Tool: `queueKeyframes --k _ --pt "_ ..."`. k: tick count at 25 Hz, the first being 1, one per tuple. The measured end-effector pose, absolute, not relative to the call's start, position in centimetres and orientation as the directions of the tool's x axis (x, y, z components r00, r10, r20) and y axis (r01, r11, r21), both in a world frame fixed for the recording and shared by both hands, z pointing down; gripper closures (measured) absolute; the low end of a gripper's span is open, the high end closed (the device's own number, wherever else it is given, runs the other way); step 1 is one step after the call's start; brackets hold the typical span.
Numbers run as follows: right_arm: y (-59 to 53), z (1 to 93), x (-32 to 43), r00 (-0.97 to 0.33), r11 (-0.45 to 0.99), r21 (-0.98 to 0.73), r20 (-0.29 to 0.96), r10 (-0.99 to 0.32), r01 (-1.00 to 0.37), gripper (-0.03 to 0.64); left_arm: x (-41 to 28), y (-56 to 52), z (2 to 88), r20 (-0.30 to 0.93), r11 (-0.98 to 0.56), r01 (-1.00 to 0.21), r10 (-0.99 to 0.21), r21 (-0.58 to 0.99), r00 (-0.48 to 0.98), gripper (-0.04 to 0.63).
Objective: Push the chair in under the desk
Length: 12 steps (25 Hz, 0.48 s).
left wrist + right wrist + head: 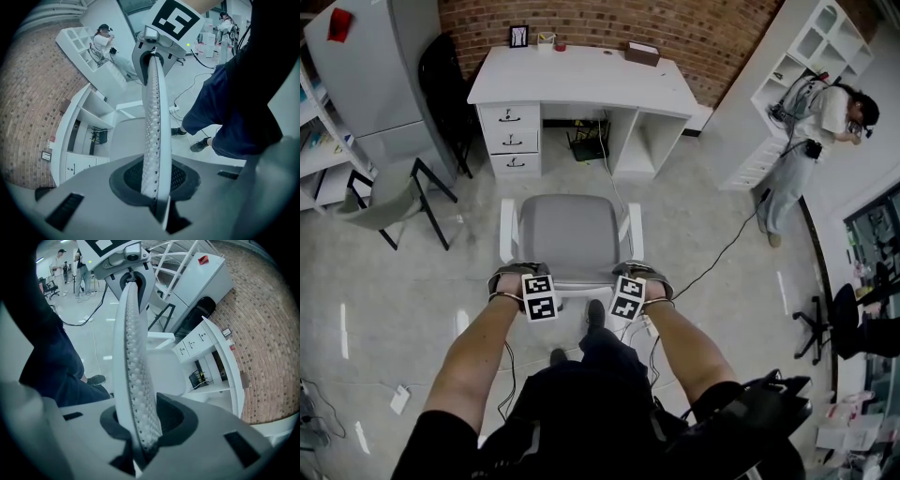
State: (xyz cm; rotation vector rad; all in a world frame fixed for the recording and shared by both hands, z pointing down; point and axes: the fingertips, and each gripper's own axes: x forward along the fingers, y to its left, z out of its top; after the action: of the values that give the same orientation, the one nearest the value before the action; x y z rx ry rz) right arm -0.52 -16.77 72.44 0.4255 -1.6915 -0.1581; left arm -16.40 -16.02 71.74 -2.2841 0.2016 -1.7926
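The chair (572,232) has a grey seat and a white frame, and it stands on the floor a short way in front of the white desk (581,80), facing the desk's knee opening (586,141). My left gripper (517,279) is shut on the left end of the backrest's top edge, and my right gripper (639,279) is shut on its right end. In the left gripper view the perforated backrest edge (152,140) runs up between the jaws of the left gripper (152,183). The right gripper view shows the same backrest edge (133,380) clamped in the right gripper (140,427).
A drawer stack (513,141) fills the desk's left side, and a router (586,145) sits under the desk. A grey cabinet (380,75), a black chair (445,89) and a grey folding chair (389,202) stand at left. At right are white shelves (811,75), a person (806,141) and a floor cable (722,253).
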Motion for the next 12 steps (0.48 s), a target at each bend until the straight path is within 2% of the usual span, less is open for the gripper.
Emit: queueKeyframes --k 12 --pt "-22.4 72.6 -0.1 -0.117 0.928 0.334 0.928 -0.355 -0.163 0.535 -16.1 -21.7 72.0 0.944 -0.967 0.021 -0.242 -0.253 0.223 0.549"
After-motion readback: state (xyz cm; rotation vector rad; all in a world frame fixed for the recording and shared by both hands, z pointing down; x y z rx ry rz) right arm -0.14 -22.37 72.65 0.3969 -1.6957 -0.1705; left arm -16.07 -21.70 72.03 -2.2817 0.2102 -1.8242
